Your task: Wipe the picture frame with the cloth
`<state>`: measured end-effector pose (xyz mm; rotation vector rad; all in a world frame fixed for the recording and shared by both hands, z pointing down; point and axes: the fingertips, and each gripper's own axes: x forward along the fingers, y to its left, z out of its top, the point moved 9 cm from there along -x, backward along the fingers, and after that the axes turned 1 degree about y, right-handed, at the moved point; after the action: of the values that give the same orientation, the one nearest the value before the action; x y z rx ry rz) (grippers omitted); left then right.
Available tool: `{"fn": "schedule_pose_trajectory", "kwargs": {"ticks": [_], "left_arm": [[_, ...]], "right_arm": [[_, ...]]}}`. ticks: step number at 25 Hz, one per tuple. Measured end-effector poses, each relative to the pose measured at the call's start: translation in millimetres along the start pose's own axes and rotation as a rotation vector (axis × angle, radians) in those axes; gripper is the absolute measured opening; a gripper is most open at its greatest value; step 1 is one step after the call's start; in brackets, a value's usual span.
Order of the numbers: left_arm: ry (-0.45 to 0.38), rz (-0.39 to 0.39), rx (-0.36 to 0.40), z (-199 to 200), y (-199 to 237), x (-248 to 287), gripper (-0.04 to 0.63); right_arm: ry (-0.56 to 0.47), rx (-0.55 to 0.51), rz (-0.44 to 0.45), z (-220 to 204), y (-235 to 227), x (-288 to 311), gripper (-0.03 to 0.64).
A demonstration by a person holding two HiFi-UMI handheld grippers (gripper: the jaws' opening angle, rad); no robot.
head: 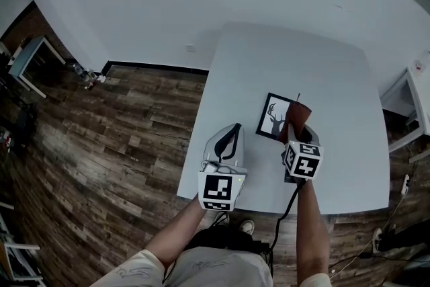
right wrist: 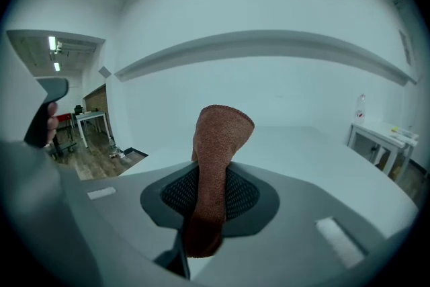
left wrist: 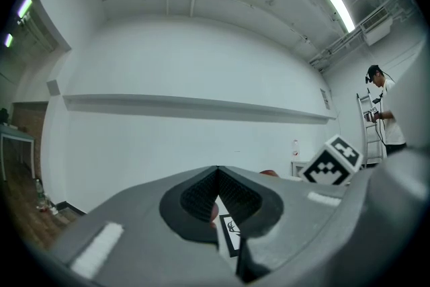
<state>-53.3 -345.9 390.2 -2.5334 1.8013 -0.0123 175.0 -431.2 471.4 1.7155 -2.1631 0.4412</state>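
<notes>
Head view first: nearest, the person's two forearms reach out over the near edge of the one white desk, each holding one hand-held gripper. The left hand-held gripper hangs over the near edge towards the near left corner. In the left gripper view its jaws meet at their tips with nothing between them. Through the gap lower down, a corner of the picture frame shows on the desk.

The right hand-held gripper sits just to its right, also by the near edge, and is clamped on the single cloth. The right gripper view shows that rust-brown cloth pinched between the ribbed pads of the hand-held gripper, with its folded end standing up above the jaws.

Just beyond lies the one picture frame, flat on the right half of the desk, a little in from the near edge. It is black-edged, with a deer's head in silhouette on white. The cloth overlaps its right edge from this angle; whether they touch I cannot tell.

Farther on, the desk runs bare to its far edge against the white wall.
</notes>
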Motion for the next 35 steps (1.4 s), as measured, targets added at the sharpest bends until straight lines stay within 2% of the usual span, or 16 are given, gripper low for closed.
{"fn": "schedule_pose_trajectory", "kwargs": {"ticks": [4, 6, 10, 13, 19, 22, 26, 31, 35], "left_arm": [[0.006, -0.002, 0.017, -2, 3, 15, 0.000], [0.001, 0.003, 0.007, -2, 6, 20, 0.000], [0.000, 0.010, 0.006, -7, 9, 22, 0.000], [0.017, 0.018, 0.008, -15, 14, 22, 0.000], [0.064, 0.023, 0.006, -30, 19, 22, 0.000], [0.061, 0.023, 0.006, -33, 19, 25, 0.000], [0.041, 0.021, -0.004, -31, 18, 31, 0.000], [0.077, 0.005, -0.038, -30, 8, 34, 0.000], [0.047, -0.010, -0.015, -34, 1, 35, 0.000]], "right_arm": [[0.201, 0.092, 0.055, 8, -3, 68, 0.107], [0.293, 0.120, 0.048, 7, -1, 98, 0.107], [0.468, 0.115, 0.006, -6, 4, 147, 0.107], [0.539, 0.098, 0.002, -13, 12, 173, 0.107], [0.583, 0.002, 0.021, -15, 27, 200, 0.106], [0.597, -0.022, 0.004, -21, 20, 207, 0.106], [0.609, -0.013, -0.032, -24, -5, 204, 0.106], [0.632, -0.028, -0.141, -31, -59, 182, 0.107], [0.644, 0.010, -0.176, -37, -81, 171, 0.109]]}}
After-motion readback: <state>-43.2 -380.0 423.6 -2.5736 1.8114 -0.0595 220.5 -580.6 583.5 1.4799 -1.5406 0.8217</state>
